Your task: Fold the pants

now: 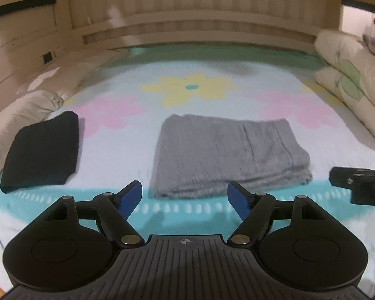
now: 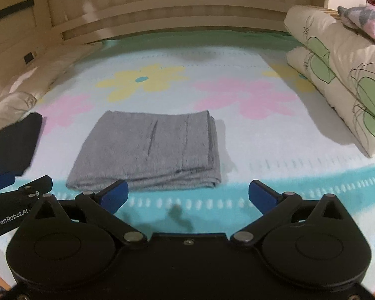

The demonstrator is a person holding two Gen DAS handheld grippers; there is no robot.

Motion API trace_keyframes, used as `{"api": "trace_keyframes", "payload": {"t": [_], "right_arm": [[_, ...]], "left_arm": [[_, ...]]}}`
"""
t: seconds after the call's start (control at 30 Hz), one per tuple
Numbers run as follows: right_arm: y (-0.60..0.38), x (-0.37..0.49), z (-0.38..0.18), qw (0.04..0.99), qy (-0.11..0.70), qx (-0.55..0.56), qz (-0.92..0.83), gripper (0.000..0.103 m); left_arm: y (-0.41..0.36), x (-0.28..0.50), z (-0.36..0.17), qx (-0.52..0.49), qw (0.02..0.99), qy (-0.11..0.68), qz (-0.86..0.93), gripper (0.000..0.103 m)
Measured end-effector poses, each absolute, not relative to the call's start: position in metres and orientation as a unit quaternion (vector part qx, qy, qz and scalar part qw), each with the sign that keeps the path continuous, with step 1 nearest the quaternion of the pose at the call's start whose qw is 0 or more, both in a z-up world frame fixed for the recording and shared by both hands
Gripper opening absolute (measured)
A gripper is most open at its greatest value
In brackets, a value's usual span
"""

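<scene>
The grey pants (image 1: 227, 155) lie folded into a flat rectangle on the flowered bed cover (image 1: 187, 92); they also show in the right wrist view (image 2: 149, 150). My left gripper (image 1: 184, 195) is open and empty, just in front of the pants' near edge. My right gripper (image 2: 187, 195) is open and empty, in front of the pants' near right corner. Each gripper shows at the edge of the other's view: the right one (image 1: 360, 185) and the left one (image 2: 14, 200).
A folded black garment (image 1: 42, 150) lies left of the pants, also in the right wrist view (image 2: 14, 142). Stacked cream pillows (image 2: 342, 70) stand at the right. A rumpled beige quilt (image 1: 29, 100) runs along the left. A wooden headboard (image 1: 187, 7) is behind.
</scene>
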State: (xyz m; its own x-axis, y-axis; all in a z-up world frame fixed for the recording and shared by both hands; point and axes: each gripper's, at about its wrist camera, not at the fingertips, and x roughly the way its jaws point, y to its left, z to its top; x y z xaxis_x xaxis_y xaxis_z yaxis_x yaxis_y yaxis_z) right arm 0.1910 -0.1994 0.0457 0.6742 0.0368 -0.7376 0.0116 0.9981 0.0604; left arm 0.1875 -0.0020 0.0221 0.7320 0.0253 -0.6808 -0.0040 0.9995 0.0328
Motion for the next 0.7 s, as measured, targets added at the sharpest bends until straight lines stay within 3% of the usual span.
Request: {"api": "trace_keyframes", "payload": {"t": [0.47, 0.7], "right_arm": [[-0.188, 0.186, 0.026, 0.914, 0.406, -0.004, -0.016, 0.102], [-0.196, 0.193, 0.025, 0.909, 0.414, 0.029, -0.022, 0.102]], "left_arm": [[0.002, 0.197, -0.003, -0.014, 0.918, 0.397, 0.008, 0.074], [0.002, 0.196, -0.001, -0.011, 0.919, 0.395, 0.012, 0.074]]}}
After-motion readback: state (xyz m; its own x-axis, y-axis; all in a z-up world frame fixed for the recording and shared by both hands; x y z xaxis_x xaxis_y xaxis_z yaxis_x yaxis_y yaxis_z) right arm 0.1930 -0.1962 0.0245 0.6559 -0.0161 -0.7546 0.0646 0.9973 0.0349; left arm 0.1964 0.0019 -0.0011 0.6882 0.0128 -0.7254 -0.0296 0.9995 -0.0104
